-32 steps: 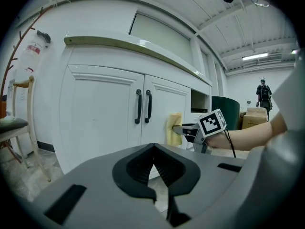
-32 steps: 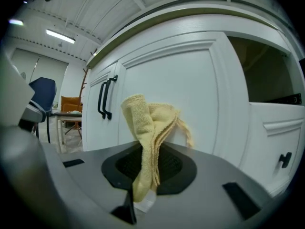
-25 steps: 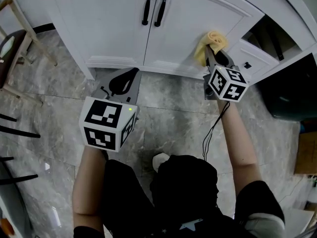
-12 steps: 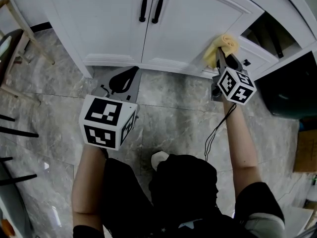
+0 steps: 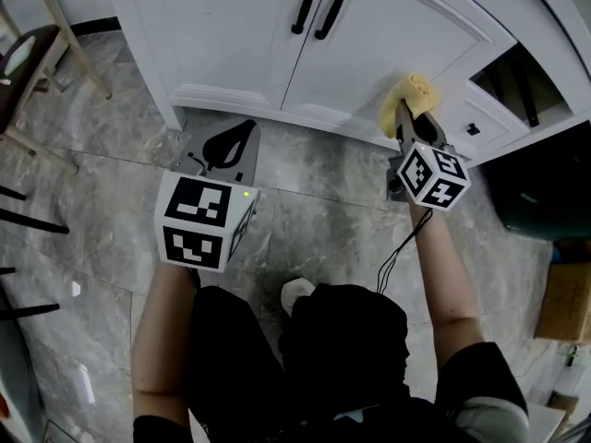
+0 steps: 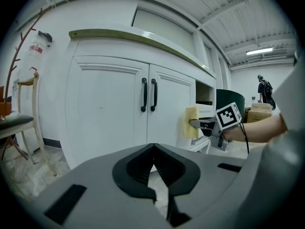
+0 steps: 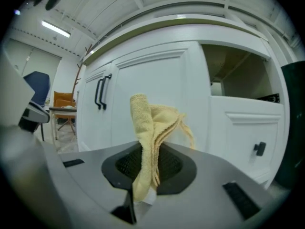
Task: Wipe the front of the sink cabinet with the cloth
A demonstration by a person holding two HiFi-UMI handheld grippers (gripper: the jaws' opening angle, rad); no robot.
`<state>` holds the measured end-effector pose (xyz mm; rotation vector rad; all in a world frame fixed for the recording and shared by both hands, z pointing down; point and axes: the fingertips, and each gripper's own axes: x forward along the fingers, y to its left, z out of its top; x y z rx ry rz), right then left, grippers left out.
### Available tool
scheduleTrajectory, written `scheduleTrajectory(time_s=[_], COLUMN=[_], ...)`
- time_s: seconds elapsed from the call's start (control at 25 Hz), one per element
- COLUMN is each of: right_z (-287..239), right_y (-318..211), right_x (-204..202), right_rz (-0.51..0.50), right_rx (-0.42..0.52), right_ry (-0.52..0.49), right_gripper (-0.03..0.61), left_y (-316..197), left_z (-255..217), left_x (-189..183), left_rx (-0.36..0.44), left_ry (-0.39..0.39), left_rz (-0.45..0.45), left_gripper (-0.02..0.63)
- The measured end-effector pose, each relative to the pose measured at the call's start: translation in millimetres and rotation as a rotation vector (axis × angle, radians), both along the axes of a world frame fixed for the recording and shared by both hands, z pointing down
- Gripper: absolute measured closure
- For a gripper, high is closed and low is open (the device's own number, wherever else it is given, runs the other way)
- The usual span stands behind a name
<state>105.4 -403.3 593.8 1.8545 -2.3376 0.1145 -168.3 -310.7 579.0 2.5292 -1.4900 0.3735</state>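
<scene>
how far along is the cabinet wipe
Done: the yellow terry cloth is clamped in the right gripper. In hand: it sits at the outer edge of the right white cabinet door. Remaining: no wiped patch shows; the left door and drawer front may need wiping. The left gripper hangs shut, empty.

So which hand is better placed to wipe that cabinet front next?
The right, probably. The right gripper is shut on the yellow cloth, right at the white cabinet door. The left gripper is shut, empty, and hangs back above the floor.
</scene>
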Motion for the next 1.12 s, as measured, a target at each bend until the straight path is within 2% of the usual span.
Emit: scheduleTrajectory(time_s=[0.28,0.52,0.8,1.12], right_z=[49.9,78.4,98.1,105.7], right_y=[-2.2,-9.1,-22.7,-25.9], right_x=[-119.2,-171.7,-177.2,-132.2], right_rz=[-0.245,-0.330,-0.310,-0.210], right_rx=[-0.073,-0.080,-0.084,-0.102], right_ry=[-0.008,0.034,0.082,0.083], right_gripper=[0.512,0.512,0.514,0.514], left_y=[5.3,9.0,10.0,6.4], left_z=[14.7,20.7,31.1,38.6], left_x=[-27.8,-51.5,-52.5,-31.2], left_rx=[-0.038,-0.051,-0.071,-0.077], left_ry=[-0.016,-0.029,-0.023,-0.026], left_rz=[-0.058,-0.101,-0.106,-0.060], left_gripper=[0.598,0.598,0.598,0.598])
